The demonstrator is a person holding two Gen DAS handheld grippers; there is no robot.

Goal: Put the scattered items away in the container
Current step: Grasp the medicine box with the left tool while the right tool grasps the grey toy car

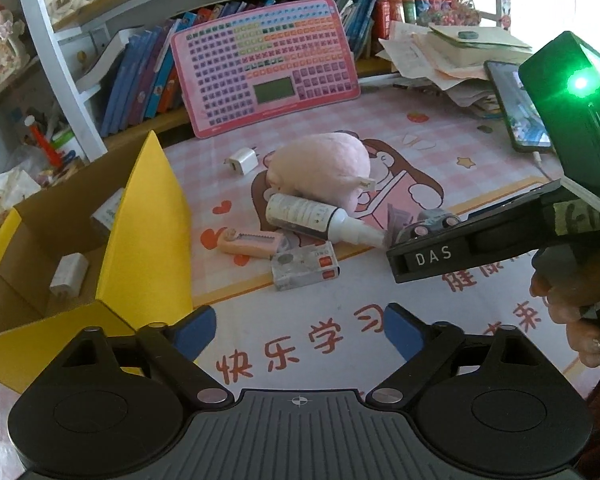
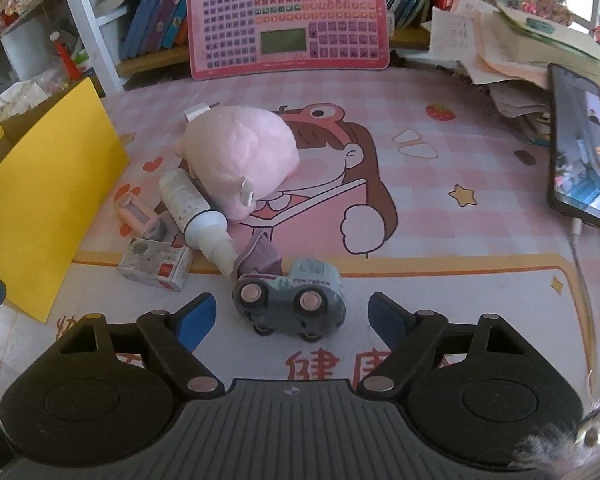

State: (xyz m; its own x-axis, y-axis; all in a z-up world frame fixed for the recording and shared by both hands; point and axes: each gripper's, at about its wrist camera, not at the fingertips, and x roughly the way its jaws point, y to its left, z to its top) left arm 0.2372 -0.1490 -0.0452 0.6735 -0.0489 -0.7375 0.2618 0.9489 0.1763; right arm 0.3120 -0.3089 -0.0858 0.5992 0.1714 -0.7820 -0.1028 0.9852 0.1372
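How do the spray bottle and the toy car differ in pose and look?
The spray bottle lies on its side; the toy car stands upright on its wheels. The bottle is white and long, the car grey-blue and stubby. The bottle leans against the plush toy; the car stands apart from it. Both sit on the mat.

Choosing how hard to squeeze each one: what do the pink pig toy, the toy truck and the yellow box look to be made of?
Pink pig toy: soft plush fabric, by its fuzzy matte surface and rounded, squashy shape. Toy truck: probably hard moulded plastic, smooth with a slight sheen; painted metal cannot be ruled out. Yellow box: cardboard, matte yellow outside, with plain brown inner faces and thin flat flaps.
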